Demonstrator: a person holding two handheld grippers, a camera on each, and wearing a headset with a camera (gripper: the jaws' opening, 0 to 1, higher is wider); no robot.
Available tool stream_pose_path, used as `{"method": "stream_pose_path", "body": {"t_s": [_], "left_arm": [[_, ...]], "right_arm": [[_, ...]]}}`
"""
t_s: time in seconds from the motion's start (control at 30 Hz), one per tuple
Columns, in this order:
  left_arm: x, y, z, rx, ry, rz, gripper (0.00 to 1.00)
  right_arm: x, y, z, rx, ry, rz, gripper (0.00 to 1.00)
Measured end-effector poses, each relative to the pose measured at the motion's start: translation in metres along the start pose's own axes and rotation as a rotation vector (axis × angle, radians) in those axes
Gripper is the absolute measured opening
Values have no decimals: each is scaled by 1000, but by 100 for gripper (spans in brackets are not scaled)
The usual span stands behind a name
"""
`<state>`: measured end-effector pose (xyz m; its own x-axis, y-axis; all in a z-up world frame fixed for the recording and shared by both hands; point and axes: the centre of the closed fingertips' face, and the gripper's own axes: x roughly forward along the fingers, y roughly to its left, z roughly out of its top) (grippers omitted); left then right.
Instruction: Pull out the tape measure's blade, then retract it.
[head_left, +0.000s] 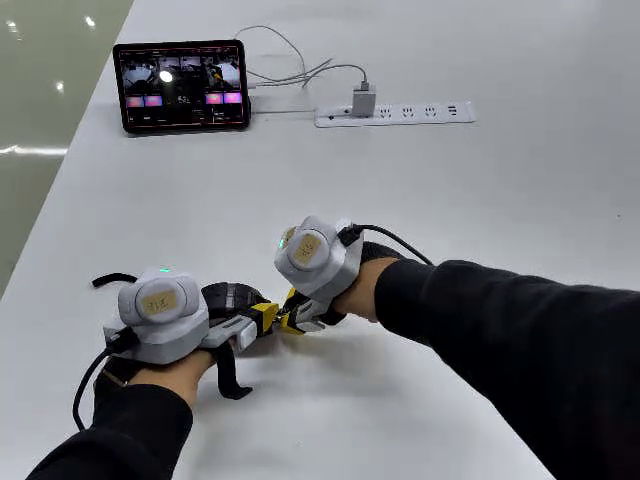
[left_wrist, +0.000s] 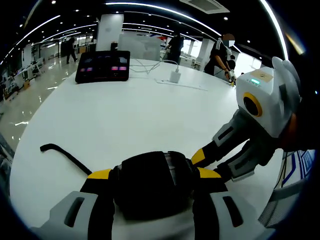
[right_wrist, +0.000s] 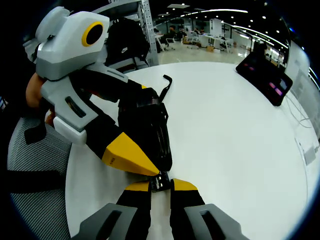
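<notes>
A round black tape measure (left_wrist: 152, 192) is held tight between the yellow-tipped jaws of the left gripper (left_wrist: 155, 173), at the near part of the white table (head_left: 450, 200). The small blade end (right_wrist: 160, 180) is pinched by the right gripper (right_wrist: 160, 187), just beside the black case. A thin black strap (left_wrist: 60, 152) is laid on the table beside the case. A dark flat tablet (head_left: 182, 85) and a long white power strip (head_left: 400, 113) are seen far back.

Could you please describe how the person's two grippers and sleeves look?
The left gripper and right gripper both have rounded white-and-grey housings with a tan label on top, black jaws tipped in yellow, and a black cable trailing off. The person wears black long sleeves.
</notes>
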<state>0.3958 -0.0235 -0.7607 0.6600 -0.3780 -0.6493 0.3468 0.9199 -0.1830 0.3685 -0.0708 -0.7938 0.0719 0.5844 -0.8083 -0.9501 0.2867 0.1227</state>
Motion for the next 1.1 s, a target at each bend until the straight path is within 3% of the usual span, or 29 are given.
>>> {"method": "stream_pose_path", "body": {"t_s": [0.57, 0.7, 0.9, 1.07, 1.1], "left_arm": [[-1, -2, 0, 4, -12, 1, 59], [-1, -2, 1, 5, -13, 1, 59], [0, -1, 1, 7, -17, 3, 60], [1, -1, 2, 11, -8, 4, 62], [1, -1, 5, 47, -10, 0, 62]], "right_arm": [[3, 2, 3, -23, -17, -2, 11], [3, 1, 5, 41, -20, -4, 12], [3, 2, 4, 16, -13, -6, 12], [1, -2, 4, -15, -7, -44, 17], [0, -3, 4, -21, -3, -49, 19]]}}
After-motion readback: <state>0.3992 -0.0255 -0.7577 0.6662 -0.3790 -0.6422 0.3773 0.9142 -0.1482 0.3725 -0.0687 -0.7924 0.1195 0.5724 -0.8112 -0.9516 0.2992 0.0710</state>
